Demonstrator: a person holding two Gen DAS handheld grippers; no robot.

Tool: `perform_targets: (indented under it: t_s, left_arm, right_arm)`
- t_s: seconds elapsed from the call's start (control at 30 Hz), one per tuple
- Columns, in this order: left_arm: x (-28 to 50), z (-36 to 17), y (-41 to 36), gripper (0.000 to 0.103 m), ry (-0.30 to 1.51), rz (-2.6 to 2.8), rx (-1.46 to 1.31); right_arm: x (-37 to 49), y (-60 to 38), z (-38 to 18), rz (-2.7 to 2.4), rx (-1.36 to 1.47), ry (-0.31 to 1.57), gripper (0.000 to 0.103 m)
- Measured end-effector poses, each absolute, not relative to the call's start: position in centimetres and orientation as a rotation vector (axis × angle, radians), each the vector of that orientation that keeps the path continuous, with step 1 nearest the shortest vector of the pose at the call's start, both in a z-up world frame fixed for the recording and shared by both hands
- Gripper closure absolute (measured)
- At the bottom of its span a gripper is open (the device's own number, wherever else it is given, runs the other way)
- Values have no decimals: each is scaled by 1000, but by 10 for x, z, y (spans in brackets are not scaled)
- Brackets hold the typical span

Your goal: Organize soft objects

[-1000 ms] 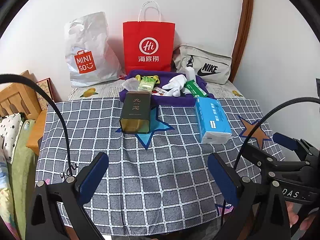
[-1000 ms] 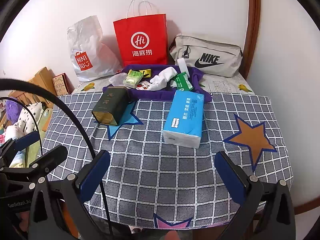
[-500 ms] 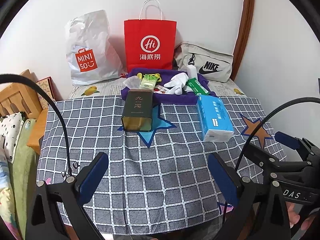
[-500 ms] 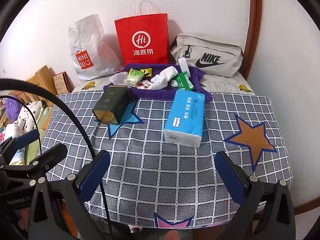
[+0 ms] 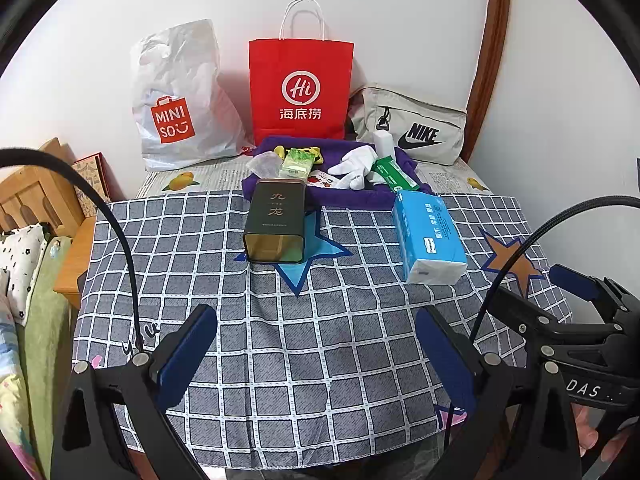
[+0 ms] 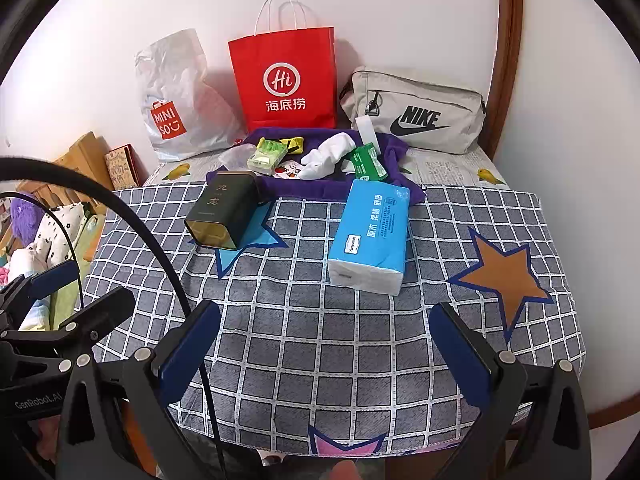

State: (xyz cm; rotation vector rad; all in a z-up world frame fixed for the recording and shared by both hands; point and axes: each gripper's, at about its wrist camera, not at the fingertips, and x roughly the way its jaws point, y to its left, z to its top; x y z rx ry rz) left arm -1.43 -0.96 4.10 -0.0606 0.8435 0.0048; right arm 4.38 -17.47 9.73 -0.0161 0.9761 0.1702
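Both grippers are hovering over the near edge of the checked cloth (image 5: pixel 320 360), side by side, neither touching anything. Left gripper (image 5: pixel 316 354) is sitting with its 2 blue pads spread wide, nothing between them. Right gripper (image 6: pixel 334 350) is likewise standing fully apart and empty; in the left view it is showing at the right edge.

Tissue pack (image 6: pixel 370 236), blue and soft, is lying flat on the cloth, right of centre, long axis running near to far, its far end just beside the purple tray (image 6: pixel 304 194). Dark tin (image 6: pixel 224 216) is lying on its side left of the pack, well apart from it, on a blue star print, its far end touching the tray's near wall.

The tray is sitting at the far edge of the cloth, holding white socks (image 6: pixel 328 156), a green pack (image 6: pixel 368 164), a light green packet (image 6: pixel 268 154) and other small items too small to tell.

Behind the tray, against the wall, 3 bags are standing: white Miniso bag (image 5: pixel 176 100) left, red paper bag (image 5: pixel 300 88) centre, grey Nike bag (image 5: pixel 416 128) right.
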Motion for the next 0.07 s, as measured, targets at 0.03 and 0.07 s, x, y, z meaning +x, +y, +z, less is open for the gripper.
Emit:
perform_targets:
  t_s: [0.03,0.07]
  left_arm:
    - [-14,41,-9,2,842,3,-60]
    - [-14,41,-9,2,842,4,-64]
  right_arm:
    - [44,-175,97,170,-16,978,0]
    - [45,-175,97,169,-16,978,0]
